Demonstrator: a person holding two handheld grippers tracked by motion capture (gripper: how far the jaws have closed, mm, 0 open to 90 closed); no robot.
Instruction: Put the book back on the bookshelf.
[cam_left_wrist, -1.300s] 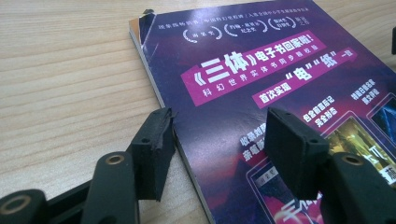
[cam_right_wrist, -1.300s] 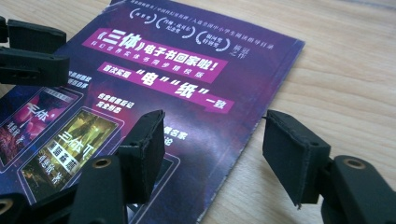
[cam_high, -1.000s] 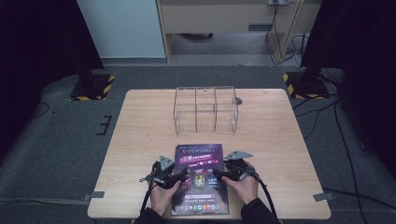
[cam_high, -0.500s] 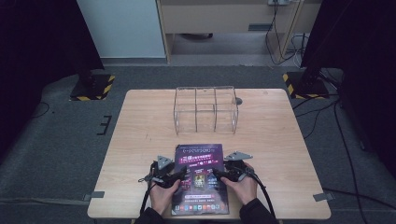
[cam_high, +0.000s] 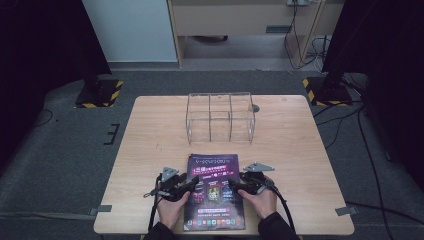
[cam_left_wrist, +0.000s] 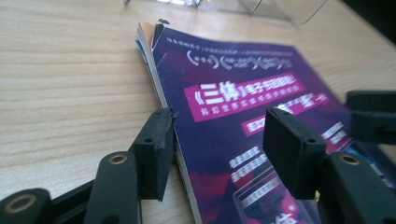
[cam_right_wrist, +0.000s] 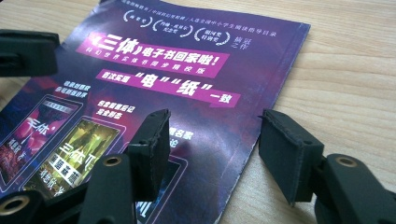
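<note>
Your left claw (cam_high: 192, 183) wide astride the purple magazine's (cam_high: 214, 192) left edge, your right claw (cam_high: 239, 183) wide astride its right edge, magazine flat on the desk (cam_high: 290, 145), clear acrylic organizer (cam_high: 220, 117) beyond

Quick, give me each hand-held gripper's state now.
Left hand-held gripper: open, jaws straddling the magazine's left edge.
Right hand-held gripper: open, jaws straddling its right edge.

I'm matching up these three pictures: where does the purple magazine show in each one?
High view: magazine at the table's near edge, between both grippers.
Left gripper view: centre to right, its edge between the jaws.
Right gripper view: left and centre, its edge between the jaws.
Shared landmark: its magenta title banner.
</note>
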